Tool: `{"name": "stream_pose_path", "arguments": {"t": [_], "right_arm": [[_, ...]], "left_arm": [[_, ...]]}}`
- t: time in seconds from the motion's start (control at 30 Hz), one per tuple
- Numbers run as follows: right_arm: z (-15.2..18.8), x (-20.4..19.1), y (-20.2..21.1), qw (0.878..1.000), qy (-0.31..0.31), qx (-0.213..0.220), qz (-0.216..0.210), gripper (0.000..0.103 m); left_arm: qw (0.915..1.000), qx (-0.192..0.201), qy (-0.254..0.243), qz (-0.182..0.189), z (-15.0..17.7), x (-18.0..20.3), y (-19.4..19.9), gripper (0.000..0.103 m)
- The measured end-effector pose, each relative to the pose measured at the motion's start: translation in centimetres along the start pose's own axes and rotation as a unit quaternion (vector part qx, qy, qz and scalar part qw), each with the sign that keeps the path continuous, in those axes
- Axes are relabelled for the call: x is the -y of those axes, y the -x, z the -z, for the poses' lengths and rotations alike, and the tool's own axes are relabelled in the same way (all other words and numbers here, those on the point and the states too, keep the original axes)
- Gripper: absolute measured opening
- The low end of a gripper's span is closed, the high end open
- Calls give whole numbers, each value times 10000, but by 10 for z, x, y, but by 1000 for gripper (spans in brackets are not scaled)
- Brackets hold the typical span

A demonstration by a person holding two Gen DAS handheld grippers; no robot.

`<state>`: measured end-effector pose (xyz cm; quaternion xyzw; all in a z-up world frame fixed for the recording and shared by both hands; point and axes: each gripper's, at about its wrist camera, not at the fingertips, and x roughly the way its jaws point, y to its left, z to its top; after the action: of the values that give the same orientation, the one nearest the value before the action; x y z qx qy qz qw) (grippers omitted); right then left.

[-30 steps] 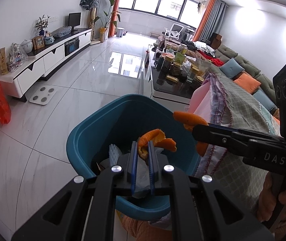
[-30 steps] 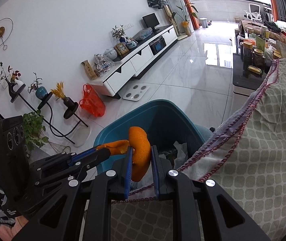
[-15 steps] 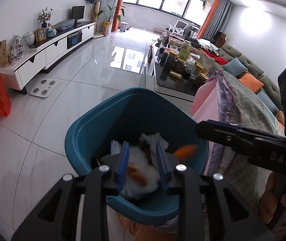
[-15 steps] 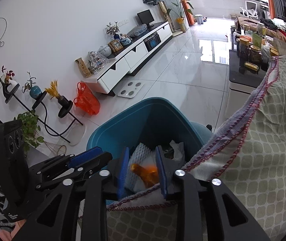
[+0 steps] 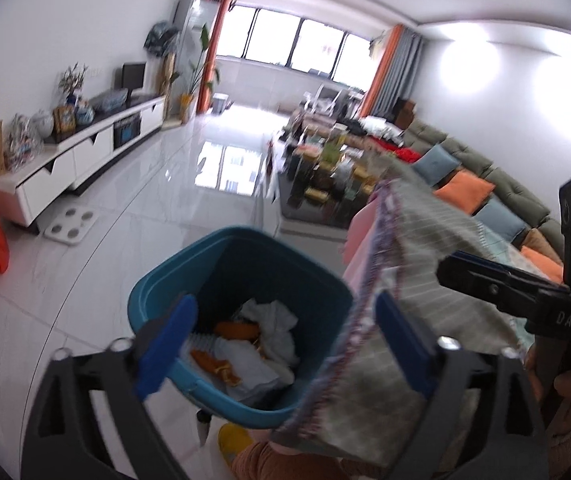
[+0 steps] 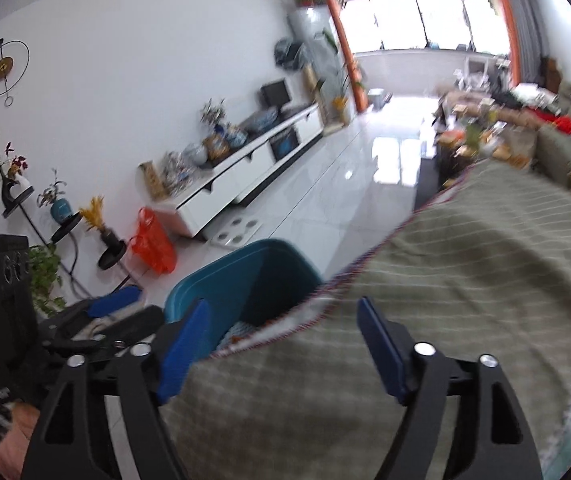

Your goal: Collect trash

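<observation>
Since 1.0 s ago: both peel grips released. Left gripper (image 5: pixel 285 340) and right gripper (image 6: pixel 283 344) fingers now spread wide, empty. Three orange peel pieces (image 5: pixel 235 330) lie in one blue bin (image 5: pixel 241 248), on white paper, left of the checked cloth (image 6: pixel 465 280).

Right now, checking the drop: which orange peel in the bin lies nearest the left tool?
The lower peel on the white foam sheet; the other lies farther back.

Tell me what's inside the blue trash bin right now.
In the blue trash bin lie orange peel pieces, crumpled white tissue and a white ridged foam piece. Whatever sits beneath them is covered.
</observation>
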<state>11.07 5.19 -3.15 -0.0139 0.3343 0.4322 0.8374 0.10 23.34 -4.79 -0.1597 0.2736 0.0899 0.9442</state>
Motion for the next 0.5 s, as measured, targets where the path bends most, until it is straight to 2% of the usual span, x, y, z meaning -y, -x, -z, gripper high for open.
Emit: {"name": "stream_pose_path", "arguments": {"t": [0.17,0.33,0.5], "right_arm": [[23,15,55,9951,154,638,744,99],[49,34,107,9818,42,1209,1466,99],[74,53,144,9662,-127,1486,2101,99]], "left_arm": [[9986,494,-200,57,5,31,19,99],[9958,769,-477,154,10,70,22,99],[9917,974,-750,374,13,111,20,99]]}}
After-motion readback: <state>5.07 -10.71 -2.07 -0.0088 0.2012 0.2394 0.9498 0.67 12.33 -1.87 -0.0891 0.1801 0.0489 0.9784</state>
